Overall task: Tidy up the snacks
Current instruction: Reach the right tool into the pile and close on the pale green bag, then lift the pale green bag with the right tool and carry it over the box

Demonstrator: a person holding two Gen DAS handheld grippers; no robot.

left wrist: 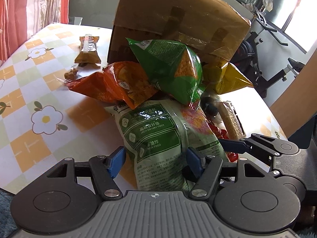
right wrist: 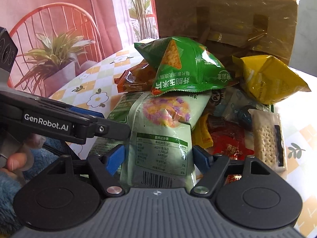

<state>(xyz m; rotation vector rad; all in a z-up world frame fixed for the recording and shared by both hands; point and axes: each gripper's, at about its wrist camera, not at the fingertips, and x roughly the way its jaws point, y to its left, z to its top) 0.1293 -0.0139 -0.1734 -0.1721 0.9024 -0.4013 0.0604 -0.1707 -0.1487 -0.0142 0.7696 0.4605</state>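
Before the cardboard box point(left wrist: 178, 13), your left tool point(left wrist: 155, 159) and right tool point(right wrist: 158, 156) are both straddling, open, the pale green bag point(left wrist: 156, 138); a green chip bag point(left wrist: 170, 65) is lying across its far end.

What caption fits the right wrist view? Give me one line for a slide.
Right claw open around a pale green snack bag at the front of a snack pile spilling from a tipped cardboard box.

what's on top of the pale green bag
A green chip bag and an orange bag lie over the far end of the pale green bag. Both grippers, left and right, straddle its near end. Whatever is beneath it is hidden.
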